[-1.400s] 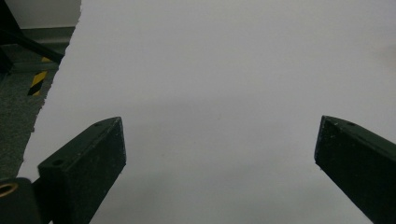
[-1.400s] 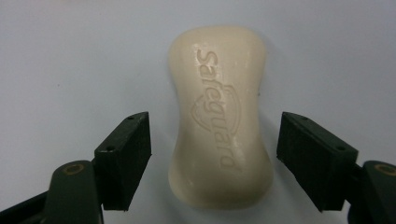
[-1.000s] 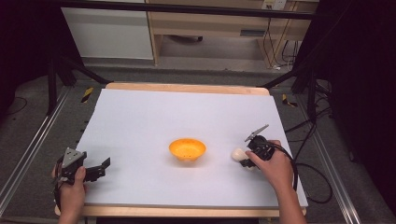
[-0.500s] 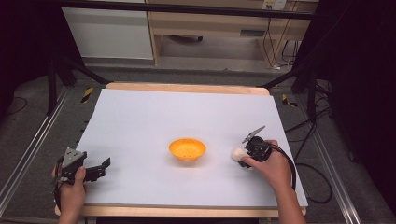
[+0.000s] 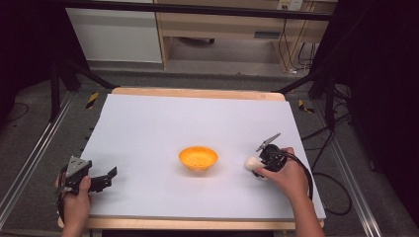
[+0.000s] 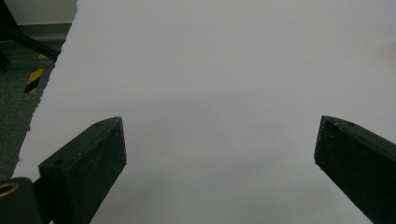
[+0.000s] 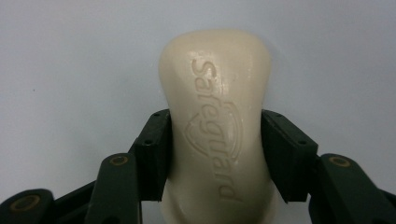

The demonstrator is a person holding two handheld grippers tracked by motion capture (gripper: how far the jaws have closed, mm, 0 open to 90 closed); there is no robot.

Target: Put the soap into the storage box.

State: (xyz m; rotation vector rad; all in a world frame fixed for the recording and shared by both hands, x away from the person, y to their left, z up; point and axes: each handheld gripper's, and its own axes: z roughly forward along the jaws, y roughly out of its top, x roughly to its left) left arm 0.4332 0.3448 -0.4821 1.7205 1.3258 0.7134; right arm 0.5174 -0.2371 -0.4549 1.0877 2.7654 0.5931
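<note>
An orange bowl (image 5: 198, 158) sits in the middle of the white table (image 5: 197, 123). My right gripper (image 5: 258, 165) is a little to the bowl's right, shut on a cream soap bar (image 5: 252, 163). In the right gripper view the soap bar (image 7: 217, 126) carries embossed lettering, and my right gripper (image 7: 217, 140) pinches it on both sides just above the table. My left gripper (image 5: 109, 177) rests near the table's front left corner, apart from the bowl. In the left gripper view my left gripper (image 6: 219, 154) stands wide open over bare table.
The table's left edge (image 6: 44, 102) runs close to the left gripper, with floor and a yellow-black strip (image 6: 32, 80) beyond it. Cables (image 5: 321, 177) trail off the table's right side. Cabinets (image 5: 217, 29) stand behind the table.
The right gripper has shifted slightly left toward the bowl with the soap bar still held. The left gripper has stayed in place.
</note>
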